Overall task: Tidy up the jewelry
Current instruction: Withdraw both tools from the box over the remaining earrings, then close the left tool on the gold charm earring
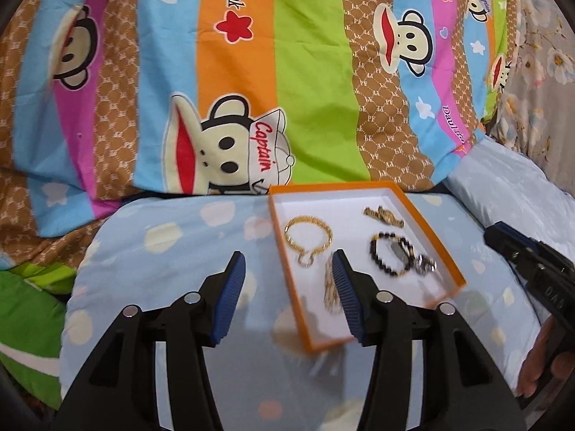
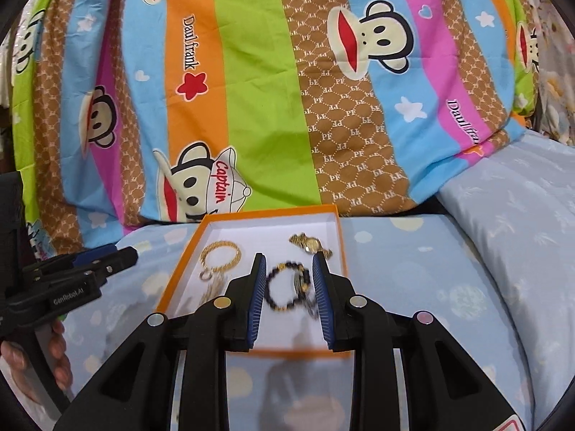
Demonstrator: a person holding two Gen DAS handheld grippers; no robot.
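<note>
All the jewelry I can see already lies in the box (image 2: 336, 248) on the pillow (image 2: 413, 287) — gold bracelet (image 2: 220, 255), watch (image 2: 311, 244), bead bracelet (image 2: 287, 287), chain (image 1: 332, 287) — while my left gripper (image 1: 289, 294) and right gripper (image 2: 289, 294) hover open and empty, so little seems left.

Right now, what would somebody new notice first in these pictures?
First, the loud striped monkey-print blanket filling the background. Next, the orange box on the pale blue bedding, holding a gold bracelet, a black bead bracelet and a gold watch. The right hand-held gripper, open, frames the bead bracelet.
</note>
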